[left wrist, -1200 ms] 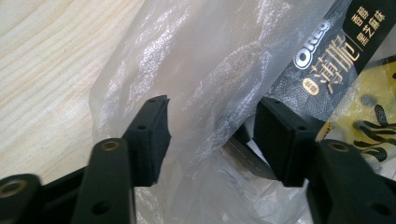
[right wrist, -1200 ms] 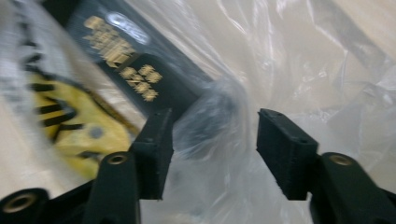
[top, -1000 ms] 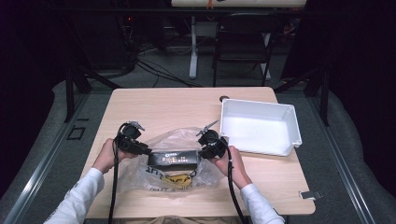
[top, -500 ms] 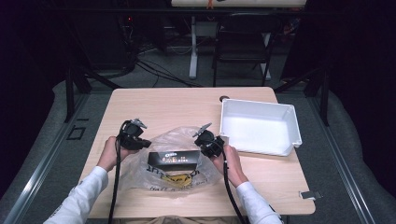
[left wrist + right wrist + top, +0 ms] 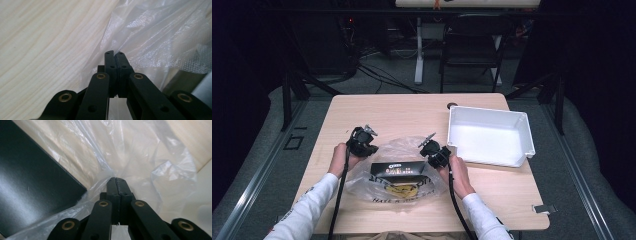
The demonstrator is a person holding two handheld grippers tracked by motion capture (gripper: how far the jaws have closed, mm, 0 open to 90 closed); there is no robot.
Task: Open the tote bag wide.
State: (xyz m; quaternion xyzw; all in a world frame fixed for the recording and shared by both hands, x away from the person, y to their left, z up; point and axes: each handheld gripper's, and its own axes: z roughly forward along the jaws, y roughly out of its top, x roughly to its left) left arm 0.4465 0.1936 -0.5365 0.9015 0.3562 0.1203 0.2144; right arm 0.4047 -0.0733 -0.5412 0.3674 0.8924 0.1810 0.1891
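At the near middle of the bench lies a clear plastic bag with a black box inside it, the box flat and lengthwise between the two hands. The left gripper has its jaws clenched on the bag's film at its left edge; in the left gripper view the tips meet with thin plastic nipped between them. The right gripper is likewise clenched on the film at the bag's right edge, just beside the box's corner. Both grips look freshly taken, so the step in hand seems to be seizing the bag by its two sides. Next, I judge, comes spreading or lifting the mouth evenly, so the film neither slips nor tears. Beside the right hand stands a white tray, nothing in it.
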